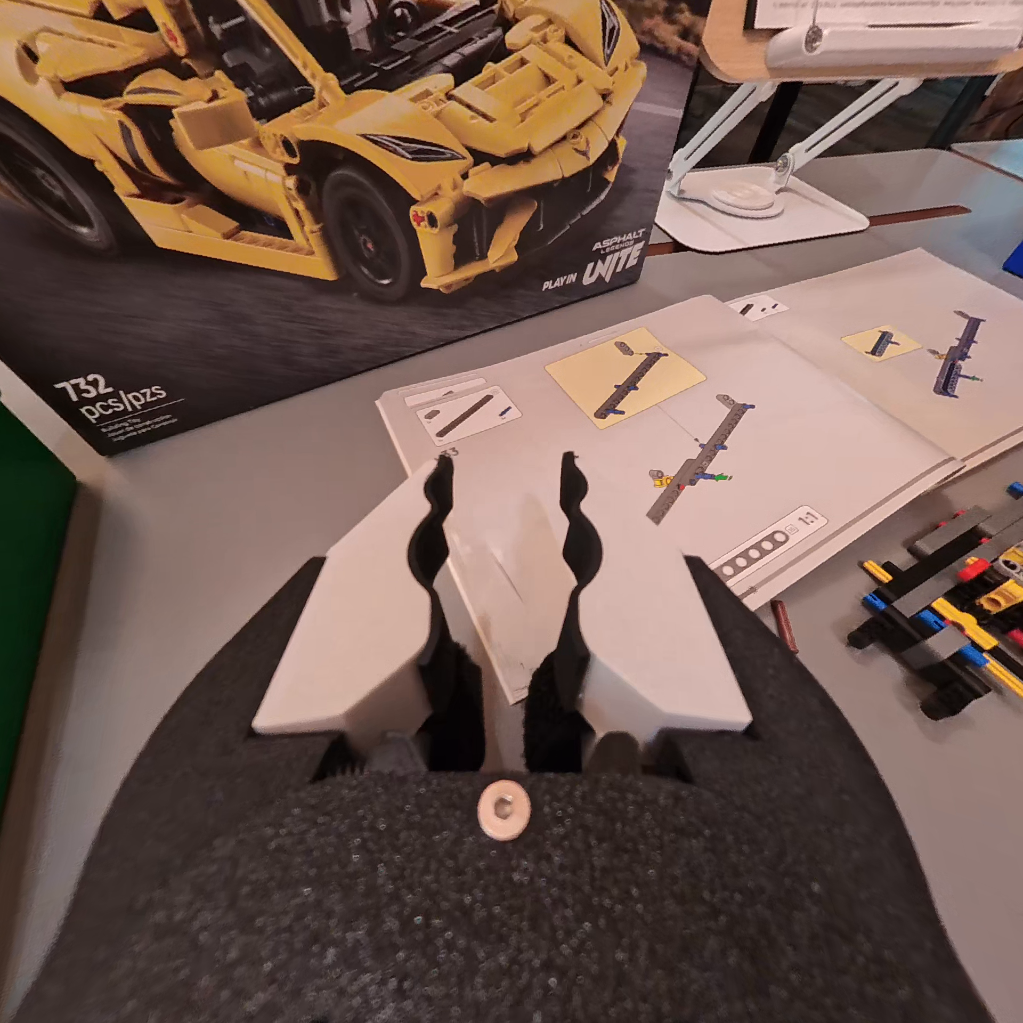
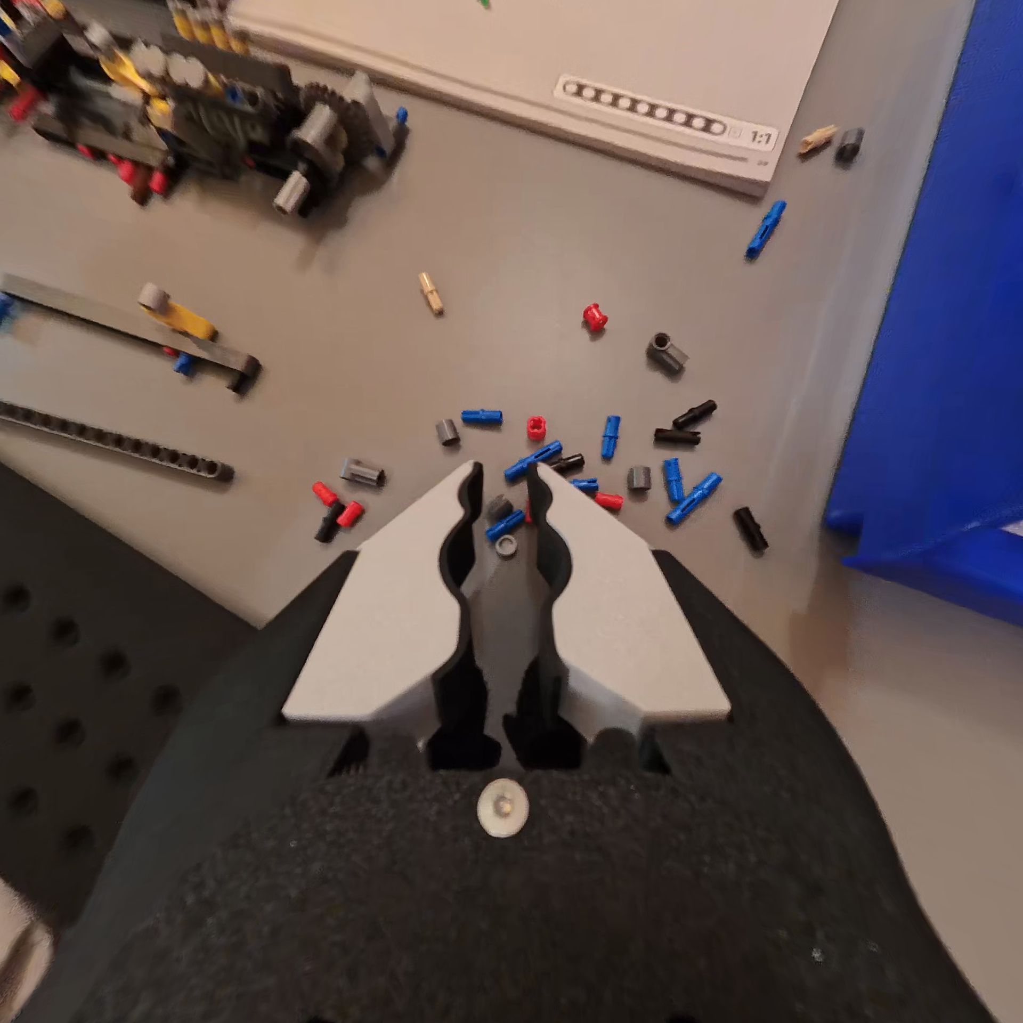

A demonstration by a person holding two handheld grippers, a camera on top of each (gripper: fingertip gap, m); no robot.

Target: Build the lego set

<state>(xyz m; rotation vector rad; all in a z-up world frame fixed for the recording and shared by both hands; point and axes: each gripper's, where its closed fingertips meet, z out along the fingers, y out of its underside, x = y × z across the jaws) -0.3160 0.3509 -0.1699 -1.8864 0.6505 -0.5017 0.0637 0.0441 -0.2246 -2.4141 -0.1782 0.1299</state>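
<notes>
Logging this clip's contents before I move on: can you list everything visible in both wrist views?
Cardboard set box: one, dark with yellow car picture, standing at the table's back left.
Open instruction booklet: one, pale grey pages, flat right of the box.
White metal stand: one, behind the booklet.
Part-built model: one, grey, black, yellow and red, near the booklet.
Short beam assembly: one, grey with yellow piece, left of the loose pieces.
Long holed beam: one, dark grey, below it.
Small loose pins and bushes: many, blue, black, red, grey, tan.
Blue bin: one, right edge.
Left gripper: open, empty.
Right gripper: open over pins.
</notes>
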